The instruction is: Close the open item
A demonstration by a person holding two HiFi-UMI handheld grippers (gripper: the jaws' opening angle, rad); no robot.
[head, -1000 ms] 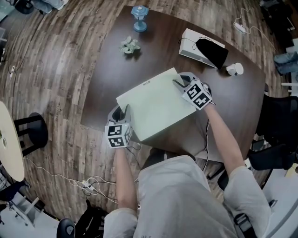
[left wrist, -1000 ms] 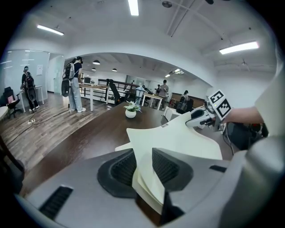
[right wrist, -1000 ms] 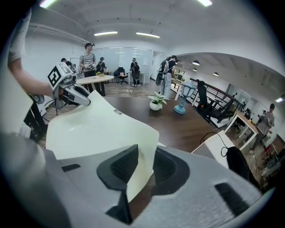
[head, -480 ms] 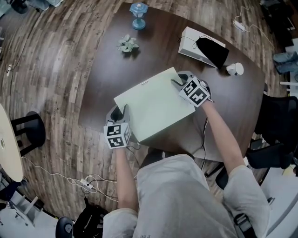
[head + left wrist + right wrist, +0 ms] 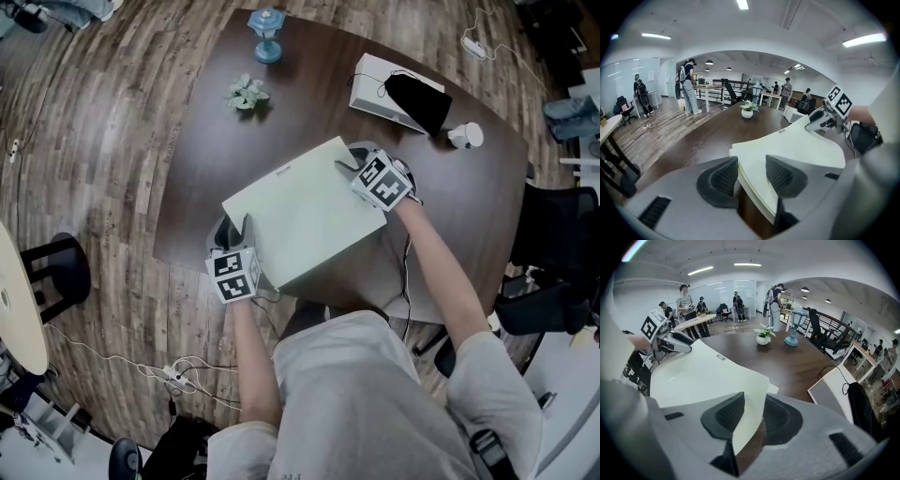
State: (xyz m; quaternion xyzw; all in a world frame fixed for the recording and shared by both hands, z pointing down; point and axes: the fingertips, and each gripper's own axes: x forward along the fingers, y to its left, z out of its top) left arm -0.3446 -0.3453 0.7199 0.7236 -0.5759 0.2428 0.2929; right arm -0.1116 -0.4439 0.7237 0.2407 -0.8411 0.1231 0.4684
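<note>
While both grippers sit at opposite corners of the pale green box (image 5: 333, 258), the box stands at the near edge of the dark wooden table (image 5: 187, 159), directly in front of the person. Its lid (image 5: 300, 202) covers the top and reads as one flat pale sheet in the head view.

Left gripper (image 5: 234, 228): at the lid's near-left corner, angled down and forward. Its jaws have just been opening and now stand spread. The lid's thick edge runs between them, with one pad over the top face and the other outside the rim. Neither pad visibly presses on it.

Right gripper (image 5: 349, 161): at the far-right corner. Its jaws are drawn close and pinch a thin corner of the lid. In the right gripper view that corner curls upward between the pads, and a small pale corner shows just beneath it.

Each gripper appears in the other's view, across the lid's pale surface.

Elsewhere on the table, well apart from the box:
- a small potted plant (image 5: 247, 93) sits toward the far left;
- a blue table lamp (image 5: 267, 33) stands at the far edge, near the plant;
- a flat white case (image 5: 373, 89) lies at the far right with a black pouch (image 5: 417, 101) on it;
- a small white round object (image 5: 466, 136) sits just beside the pouch.

A black stool (image 5: 61, 272) stands on the wood floor to the left.
</note>
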